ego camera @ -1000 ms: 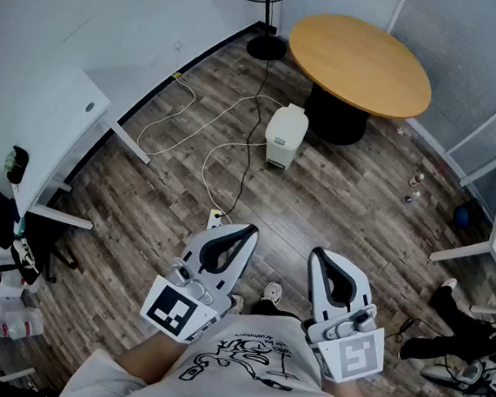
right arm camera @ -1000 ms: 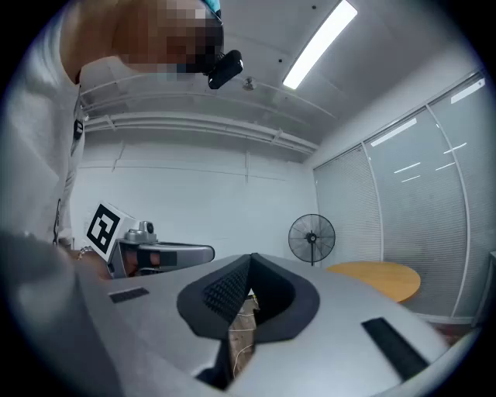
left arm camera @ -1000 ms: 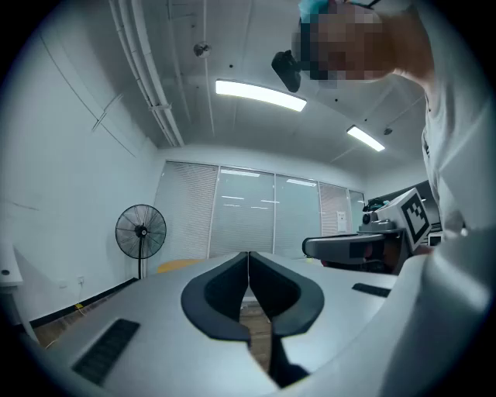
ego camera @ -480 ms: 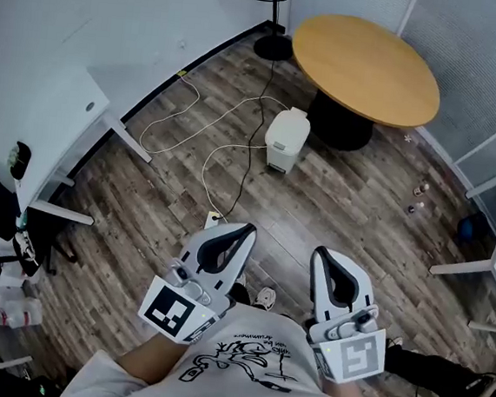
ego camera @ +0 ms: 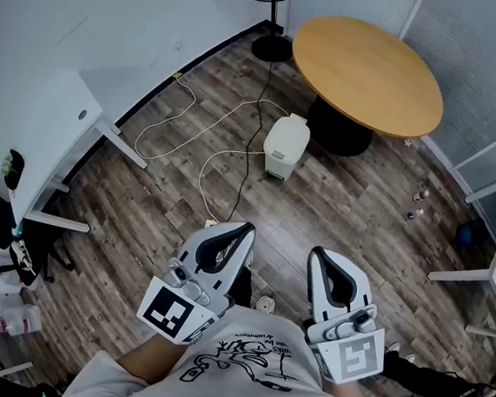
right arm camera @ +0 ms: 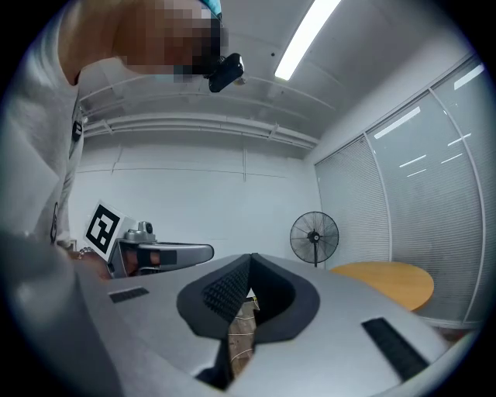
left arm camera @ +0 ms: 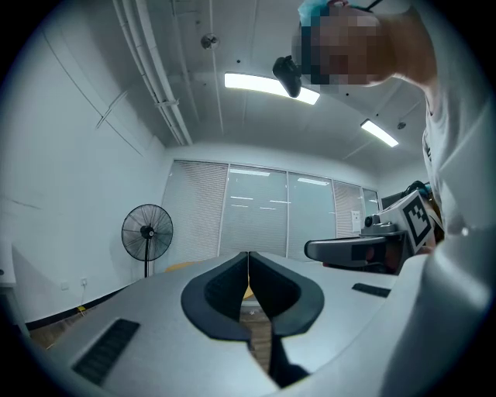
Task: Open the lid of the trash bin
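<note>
Trash bin: the white trash bin (ego camera: 286,143) is standing upright on the wooden floor (ego camera: 342,215), just beside the dark base of the round table (ego camera: 366,61), with a white cable (ego camera: 222,150) trailing past its left side.
Lid: the lid (ego camera: 288,133) is lying shut on the bin; the task is not yet getting under way.
Left gripper: the left gripper (ego camera: 243,229) is being held close to the person's chest, its jaws pressing together tip to tip with nothing between them.
Right gripper: the right gripper (ego camera: 319,255) is hanging alongside it, likewise clenched on nothing.
Direction: the bin is lying well ahead of both grippers, roughly between their two lines and far below chest height; the left gripper's nose is slanting toward it, so that side is looking slightly better aimed, though neither is clearly nearer.
Gripper views: both are looking out across the room rather than down, and the bin is not showing in either.
Next move, as a judgement: walking forward and lowering a gripper toward the lid's edge is looking necessary; which side is carrying the hinge cannot be told.
</note>
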A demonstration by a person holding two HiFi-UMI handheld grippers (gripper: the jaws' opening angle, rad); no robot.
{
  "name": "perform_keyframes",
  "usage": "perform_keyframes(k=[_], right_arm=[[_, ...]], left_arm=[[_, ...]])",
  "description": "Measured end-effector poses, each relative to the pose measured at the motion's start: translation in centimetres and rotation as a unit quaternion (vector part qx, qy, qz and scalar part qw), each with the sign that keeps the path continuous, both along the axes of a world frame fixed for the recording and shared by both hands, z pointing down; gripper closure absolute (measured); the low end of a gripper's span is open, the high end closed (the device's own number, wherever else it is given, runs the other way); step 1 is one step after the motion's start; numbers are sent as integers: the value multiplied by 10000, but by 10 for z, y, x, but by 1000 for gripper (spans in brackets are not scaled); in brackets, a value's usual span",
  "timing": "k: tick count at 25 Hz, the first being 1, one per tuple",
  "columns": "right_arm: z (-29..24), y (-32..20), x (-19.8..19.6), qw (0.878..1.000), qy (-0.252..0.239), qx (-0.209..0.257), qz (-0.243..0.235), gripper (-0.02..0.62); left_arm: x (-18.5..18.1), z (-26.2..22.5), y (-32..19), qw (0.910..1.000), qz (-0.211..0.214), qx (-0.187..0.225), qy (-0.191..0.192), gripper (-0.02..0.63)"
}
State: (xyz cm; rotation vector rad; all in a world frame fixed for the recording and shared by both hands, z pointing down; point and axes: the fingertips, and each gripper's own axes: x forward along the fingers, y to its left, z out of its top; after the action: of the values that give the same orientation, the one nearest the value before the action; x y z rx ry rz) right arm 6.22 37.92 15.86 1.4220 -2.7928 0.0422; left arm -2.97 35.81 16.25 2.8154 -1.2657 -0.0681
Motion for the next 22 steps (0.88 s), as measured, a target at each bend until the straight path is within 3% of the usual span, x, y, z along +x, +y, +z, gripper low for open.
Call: perform_keyframes(k=[15, 22], right_arm=[[-9, -113, -90, 10000, 38, 2, -17, 591], [-6, -138, -114, 9999, 84, -41, 131, 591]], left_arm=[[-93, -2, -111, 10000, -65, -2, 73, 585], [-114, -1, -135, 9999, 137, -17, 95, 584]])
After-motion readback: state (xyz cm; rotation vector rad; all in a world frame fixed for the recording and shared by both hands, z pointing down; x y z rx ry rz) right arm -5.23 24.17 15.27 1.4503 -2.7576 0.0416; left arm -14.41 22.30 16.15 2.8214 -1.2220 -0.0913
